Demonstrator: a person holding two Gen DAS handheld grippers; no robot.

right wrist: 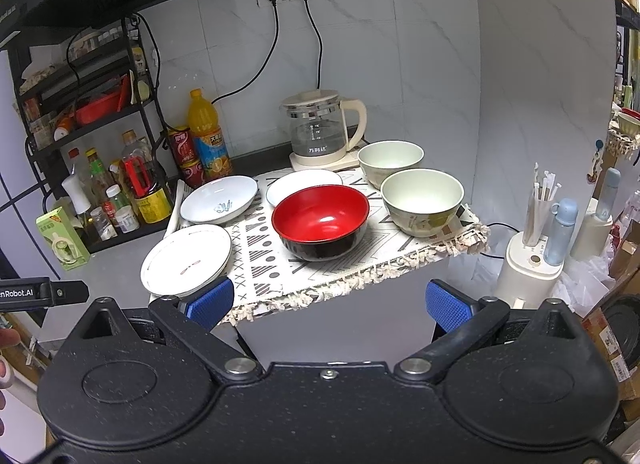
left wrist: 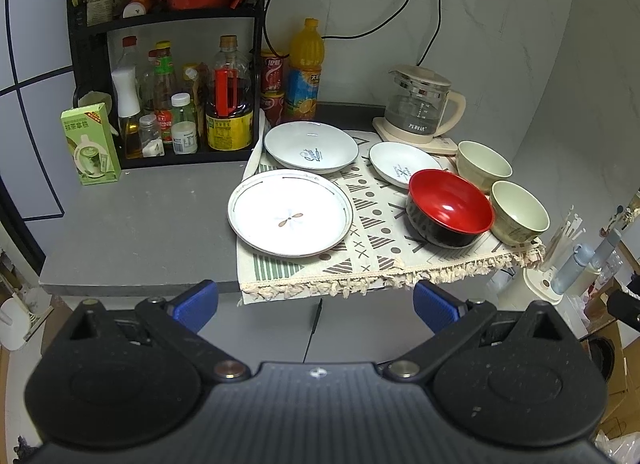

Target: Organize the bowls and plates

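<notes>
At the left of the grey countertop point(left wrist: 140, 224) a green carton point(left wrist: 90, 144) stands before a black rack point(left wrist: 80, 44) of bottles. A patterned cloth point(left wrist: 372, 232) covers the countertop's right part, its fringe hanging over the front edge. On the cloth's front-left corner lies a flat white plate with a flower mark point(left wrist: 290, 212), partly overhanging the cloth's left edge; behind it, at the back-left corner, sits a deeper white plate point(left wrist: 311, 146). Further right lies a smaller white plate point(left wrist: 402, 162), with the red-and-black bowl point(left wrist: 450, 208) just in front of it and overlapping its rim in both views. Two pale green bowls stand along the cloth's right edge, one at the back point(left wrist: 482, 164), one nearer the front point(left wrist: 518, 212). A glass kettle point(left wrist: 424, 104) stands behind them at the back edge. The left gripper point(left wrist: 316, 302) hovers off the front edge, spread wide and holding nothing, the dishes well ahead of it. The right gripper point(right wrist: 330, 304) hangs likewise before the cloth's fringe, spread wide with nothing in it, the red bowl straight ahead.
</notes>
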